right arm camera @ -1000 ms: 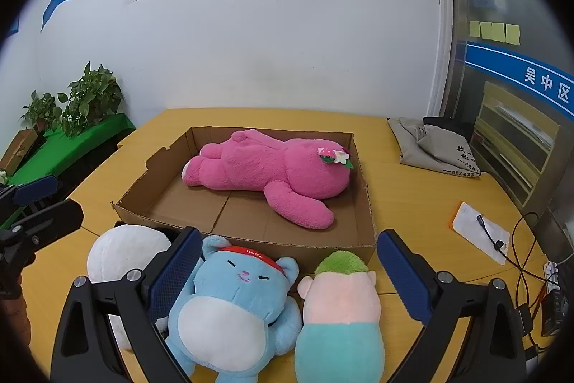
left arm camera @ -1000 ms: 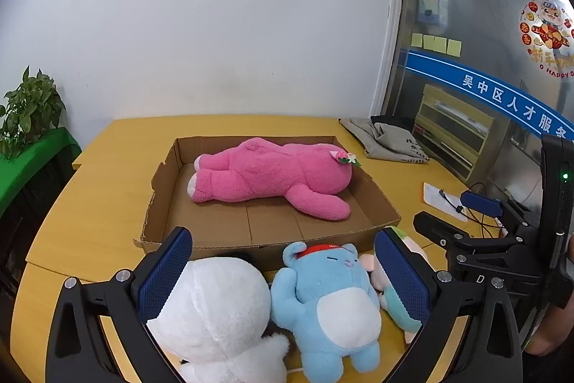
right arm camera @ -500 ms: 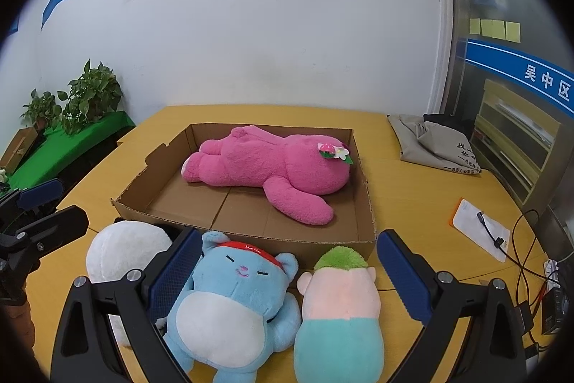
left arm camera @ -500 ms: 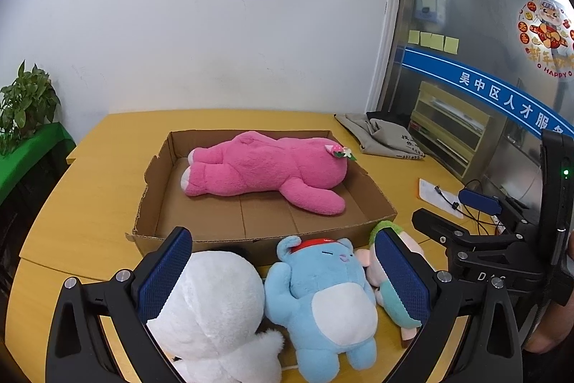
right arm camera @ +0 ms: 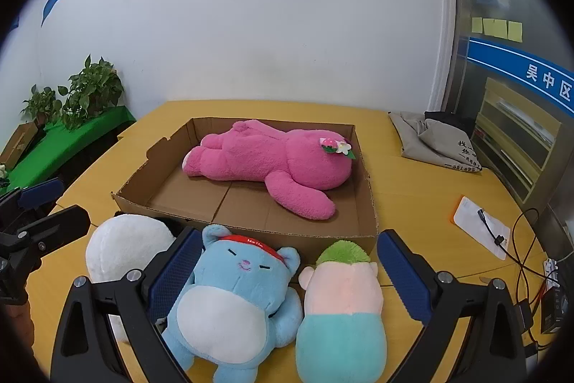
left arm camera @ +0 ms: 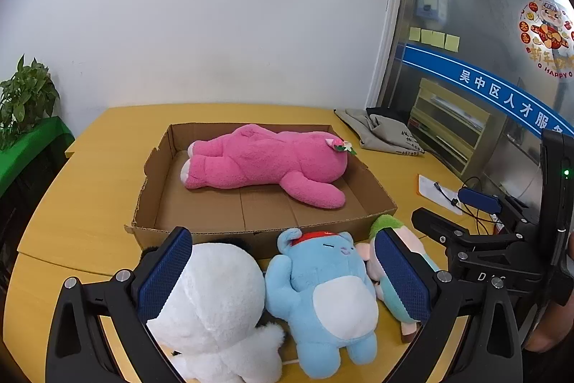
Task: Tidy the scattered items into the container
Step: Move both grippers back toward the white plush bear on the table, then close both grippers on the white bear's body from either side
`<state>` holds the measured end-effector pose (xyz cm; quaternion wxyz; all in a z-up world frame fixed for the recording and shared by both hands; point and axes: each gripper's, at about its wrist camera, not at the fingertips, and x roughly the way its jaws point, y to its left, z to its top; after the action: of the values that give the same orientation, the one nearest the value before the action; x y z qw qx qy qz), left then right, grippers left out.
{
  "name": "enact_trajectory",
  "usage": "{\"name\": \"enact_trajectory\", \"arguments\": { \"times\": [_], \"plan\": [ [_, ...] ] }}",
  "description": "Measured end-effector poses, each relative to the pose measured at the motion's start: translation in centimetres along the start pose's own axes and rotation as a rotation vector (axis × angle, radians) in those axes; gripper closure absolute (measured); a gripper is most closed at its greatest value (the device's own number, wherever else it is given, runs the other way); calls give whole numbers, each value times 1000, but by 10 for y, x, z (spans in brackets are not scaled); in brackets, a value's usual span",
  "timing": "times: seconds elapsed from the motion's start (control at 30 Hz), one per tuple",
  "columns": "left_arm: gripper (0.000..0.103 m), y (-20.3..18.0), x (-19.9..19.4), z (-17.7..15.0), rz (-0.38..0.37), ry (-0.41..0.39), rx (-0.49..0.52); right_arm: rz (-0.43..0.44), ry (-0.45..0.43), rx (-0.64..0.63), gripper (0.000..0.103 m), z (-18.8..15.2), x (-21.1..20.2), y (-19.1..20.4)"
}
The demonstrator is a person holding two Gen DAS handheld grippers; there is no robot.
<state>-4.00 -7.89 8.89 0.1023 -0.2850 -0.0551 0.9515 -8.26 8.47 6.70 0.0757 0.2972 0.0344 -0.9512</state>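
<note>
A: Where do the toys lie?

B: The fluffy pink plush bear [right arm camera: 265, 164] lies inside the shallow brown cardboard box [right arm camera: 251, 232] mid-counter. Along the yellow wooden counter [right arm camera: 412, 182] near edge, just before the box, sit the round white plush [left arm camera: 215, 307], the sky-blue plush cat with a red headband [right arm camera: 233, 297] and the green-tufted pink-and-teal plush [right arm camera: 340, 307].

A: And each tool?

B: The left tool [left arm camera: 287, 279] is spread wide over white and blue; the right tool [right arm camera: 287, 279], likewise apart, frames blue and teal.
</note>
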Motion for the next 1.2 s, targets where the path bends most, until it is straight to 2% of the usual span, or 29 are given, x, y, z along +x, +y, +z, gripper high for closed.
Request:
{"name": "enact_trajectory", "arguments": {
  "times": [0.13, 0.23, 0.4, 0.5, 0.67, 0.83, 0.93, 1.07, 1.13, 1.2],
  "plan": [
    [0, 11, 0, -4, -17, 13, -28, 4, 6, -1, 5, -3, 1, 2],
    [0, 20, 1, -6, -1, 23, -28, 14, 10, -3, 5, -5, 3, 6],
    [0, 50, 8, -14, -6, 71, -97, 81, 17, -42, 5, -11, 5, 23],
    [0, 69, 16, -20, 15, 96, -119, 150, 19, -96, 5, -22, 7, 44],
    [0, 105, 41, -32, 60, 159, -149, 314, 70, -163, 5, -61, 17, 93],
    [0, 132, 74, -48, 22, 247, -189, 432, 94, -232, 4, -93, 25, 154],
    [0, 137, 90, -57, -11, 291, -194, 425, 105, -229, 4, -102, 42, 175],
    [1, 148, 101, -64, -112, 325, -258, 368, 187, -153, 4, -112, 88, 186],
    [5, 146, 103, -66, -126, 329, -249, 333, 173, -169, 4, -115, 95, 193],
    [10, 142, 101, -65, -134, 328, -225, 337, 172, -187, 5, -117, 97, 203]
  ]
}}
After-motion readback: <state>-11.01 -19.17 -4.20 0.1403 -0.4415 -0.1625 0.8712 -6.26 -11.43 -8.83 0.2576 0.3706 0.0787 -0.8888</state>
